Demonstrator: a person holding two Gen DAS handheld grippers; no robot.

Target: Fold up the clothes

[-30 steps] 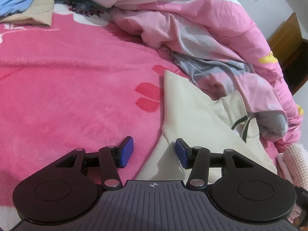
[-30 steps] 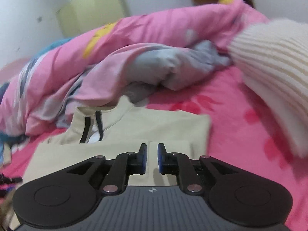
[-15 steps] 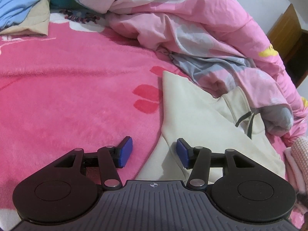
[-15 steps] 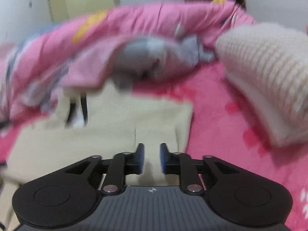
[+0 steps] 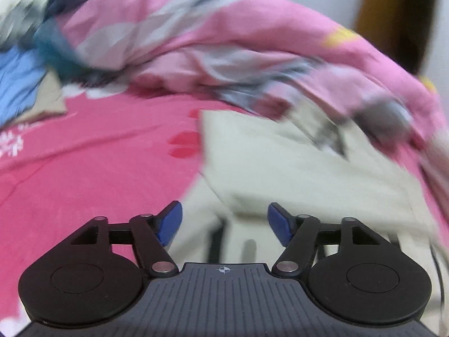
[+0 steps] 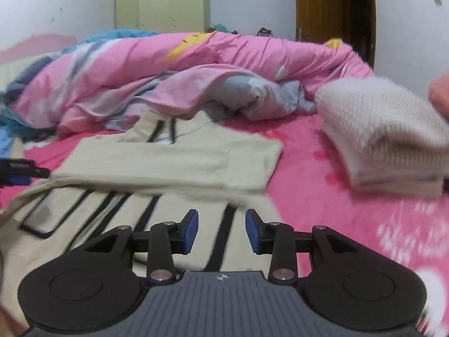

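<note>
Lying flat on the pink bedsheet (image 6: 350,219), the cream garment (image 6: 168,165) is the one piece being worked on; it carries black stripes on its near part and a dark-trimmed neck at its far end, close under the heaped pink quilt (image 6: 224,56). How its near hem ends is hard to say, since both views cut it off behind the tool bodies; the left wrist view is smeared throughout, so the cream garment (image 5: 280,163) shows there only as a pale patch with vague dark marks.

The left gripper (image 5: 224,223) hangs above the garment's edge, its two blue pads spread wide and opening further, with cloth showing beneath the gap but nothing pinched; the right gripper (image 6: 221,231) hovers over the striped part, its two pads apart and widening too, gripping nothing. In the right wrist view the tip of the left gripper (image 6: 19,172) pokes in at the left border, mostly cut off.

One folded stack of knitted cream cloth (image 6: 387,132) sits on the sheet to the right, well apart from the garment; its right end is blurred, and a pinkish blob at that border I cannot identify. One blue cloth (image 5: 16,81) lies at the far left, partly out of frame. Behind the bed stand one pale cupboard (image 6: 162,2) and one brown door (image 6: 334,8), its top cropped away.
</note>
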